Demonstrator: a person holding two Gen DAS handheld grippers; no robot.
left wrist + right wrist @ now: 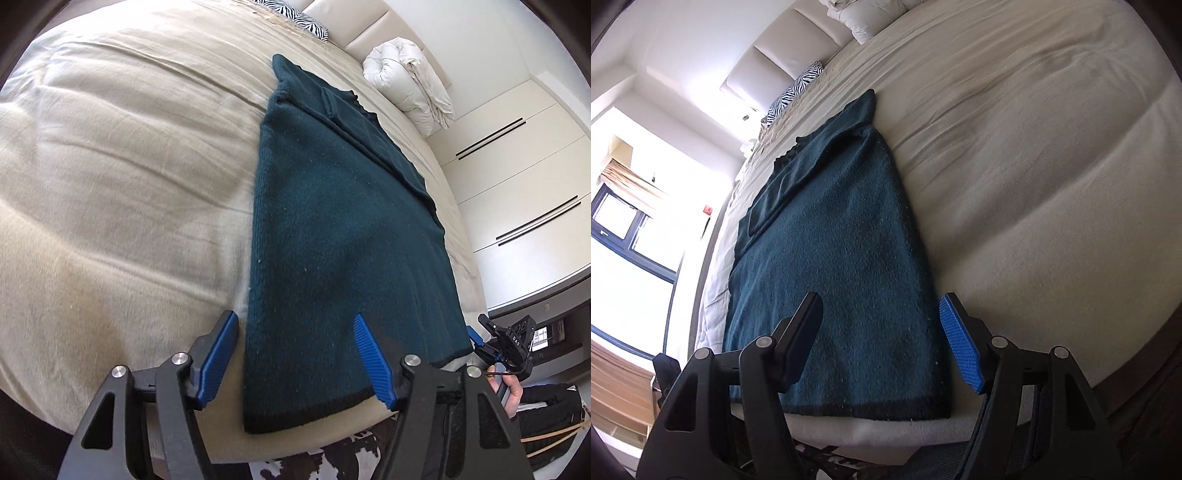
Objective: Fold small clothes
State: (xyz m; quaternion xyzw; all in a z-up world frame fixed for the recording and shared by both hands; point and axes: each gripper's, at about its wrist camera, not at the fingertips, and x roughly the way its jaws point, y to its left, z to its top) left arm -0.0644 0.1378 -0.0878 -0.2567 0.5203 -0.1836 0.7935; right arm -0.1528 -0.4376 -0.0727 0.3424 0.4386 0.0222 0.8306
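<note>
**Two grippers line up on the near hem of a half-folded sweater**

A dark teal sweater (343, 236) lies lengthwise on a beige bed (110, 166), its sides apparently already folded inward into a long narrow strip that runs away from both cameras toward the headboard. The left gripper (301, 354) hangs with its jaws apart and nothing between the pads; the sweater's left edge lies just inside its left finger, and the dark hem band lies below and between the jaws. The right gripper (882, 339) is likewise spread and empty, its right finger just outside the sweater's right edge, its left finger over the knit.

The step in hand looks like the lengthwise fold: each gripper seems placed to take one near corner of the hem. That would call for lowering, pinching every layer at each corner, and carrying the hem evenly toward the far end.

How many layers lie at the hem cannot be made out. The neckline and tucked sleeve are dark and rumpled at the far end, and the bed's near edge hides whatever hangs below.
</note>
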